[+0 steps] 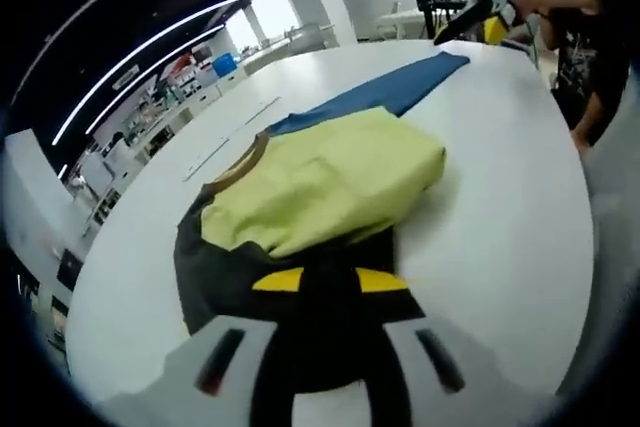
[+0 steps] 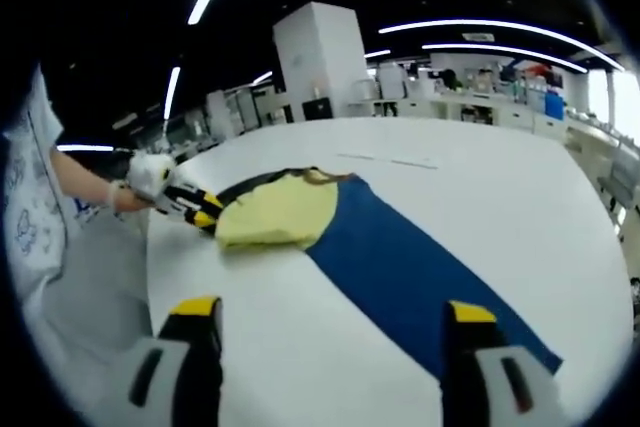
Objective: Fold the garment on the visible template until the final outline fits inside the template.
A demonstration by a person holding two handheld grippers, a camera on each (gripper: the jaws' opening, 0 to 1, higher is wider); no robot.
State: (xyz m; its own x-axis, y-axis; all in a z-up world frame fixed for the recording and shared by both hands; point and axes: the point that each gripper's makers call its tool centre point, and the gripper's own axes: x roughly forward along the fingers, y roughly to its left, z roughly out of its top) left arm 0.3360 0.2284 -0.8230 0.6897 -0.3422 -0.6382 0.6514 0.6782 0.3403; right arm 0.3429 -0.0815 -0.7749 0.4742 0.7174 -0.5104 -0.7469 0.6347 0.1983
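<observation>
1. Nearest me in the left gripper view, my left gripper [image 1: 328, 287] has its yellow-tipped jaws drawn close together over the dark near edge of the garment [image 1: 330, 187]. Whether cloth is actually pinched between them I cannot tell, since the jaws hide the contact.
2. In the right gripper view, my right gripper [image 2: 325, 317] hangs wide open above the bare white counter [image 2: 520, 207], holding nothing, with the blue template [image 2: 400, 267] running away between its jaws.
3. The garment lies bunched at the far end of the template in that view. It is a yellow-green cloth with a dark underlayer and a brownish collar band, folded over on itself and partly covering the blue strip.
4. I judge it to be light, limp and easily dragged. A pinch in the middle would only bunch it up, so corners or a folded edge are the places to take hold, with both layers caught together.
5. Beyond it, the counter runs on to a room of shelves and benches.
</observation>
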